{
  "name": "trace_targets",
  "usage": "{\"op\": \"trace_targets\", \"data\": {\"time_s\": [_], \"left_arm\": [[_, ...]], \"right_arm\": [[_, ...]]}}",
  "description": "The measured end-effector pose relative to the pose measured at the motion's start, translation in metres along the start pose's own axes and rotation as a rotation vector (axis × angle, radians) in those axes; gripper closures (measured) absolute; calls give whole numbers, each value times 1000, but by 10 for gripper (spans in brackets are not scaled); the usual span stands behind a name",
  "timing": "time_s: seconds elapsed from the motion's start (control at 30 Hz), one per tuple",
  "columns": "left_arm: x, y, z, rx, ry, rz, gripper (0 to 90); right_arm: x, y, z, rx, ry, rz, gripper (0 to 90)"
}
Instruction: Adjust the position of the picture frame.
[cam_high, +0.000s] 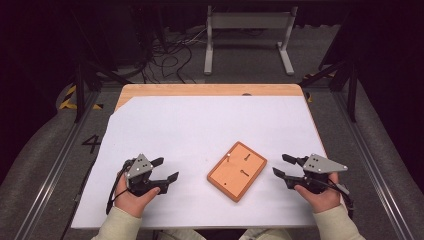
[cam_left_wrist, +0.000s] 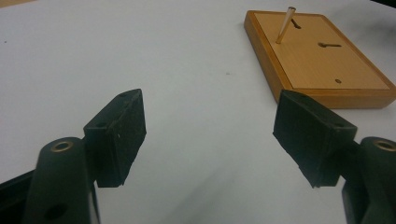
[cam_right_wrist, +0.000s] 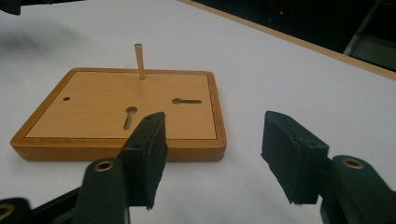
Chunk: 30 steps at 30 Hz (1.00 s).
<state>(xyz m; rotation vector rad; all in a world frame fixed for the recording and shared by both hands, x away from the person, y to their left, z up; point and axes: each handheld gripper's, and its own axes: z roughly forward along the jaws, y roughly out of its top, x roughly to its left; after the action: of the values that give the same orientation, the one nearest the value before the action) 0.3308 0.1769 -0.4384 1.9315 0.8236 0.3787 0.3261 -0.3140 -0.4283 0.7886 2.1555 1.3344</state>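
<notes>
**Two open grippers flanking one wooden board**

Jaws of the left gripper (cam_high: 166, 169) spread wide, nothing between them, only bare white surface below, as seen in the left gripper view (cam_left_wrist: 210, 135). Jaws of the right gripper (cam_high: 281, 165) likewise parted and empty, hovering just short of the board's near edge in the right gripper view (cam_right_wrist: 212, 156). Two grippers in all, one in each hand (cam_high: 134, 199), each pointing inward toward the middle of the table (cam_high: 200, 90).

Between them, apart from both: one wooden board (cam_high: 237, 170), flat on the white sheet (cam_high: 200, 125) covering the table, right of centre and nearer the person's side. Rectangular, with a darker raised rim around a paler inset. Long axis running diagonally in the high view, from the near end low and right of centre up to the far end, turned clockwise from straight ahead.

On the board: one thin peg (cam_right_wrist: 139, 61) standing upright near a corner, its pale tip up; in the left gripper view it appears tilted (cam_left_wrist: 285, 25). Two keyhole-shaped slots (cam_right_wrist: 130, 116) in the inset, at right angles to one another. One small round hole (cam_right_wrist: 67, 99) near the corner opposite the peg's end.
</notes>
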Motion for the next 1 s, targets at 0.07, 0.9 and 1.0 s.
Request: {"op": "trace_targets", "data": {"time_s": [0.07,0.9,1.0], "left_arm": [[0,0,0,3,-5,2,262],[-5,7,0,15,-30,-15,382],[-5,7,1,18,-30,-24,372]], "right_arm": [[0,0,-1,3,0,-1,429],[4,8,0,168,61,42,900],[4,9,5,219,58,49,900]]}}
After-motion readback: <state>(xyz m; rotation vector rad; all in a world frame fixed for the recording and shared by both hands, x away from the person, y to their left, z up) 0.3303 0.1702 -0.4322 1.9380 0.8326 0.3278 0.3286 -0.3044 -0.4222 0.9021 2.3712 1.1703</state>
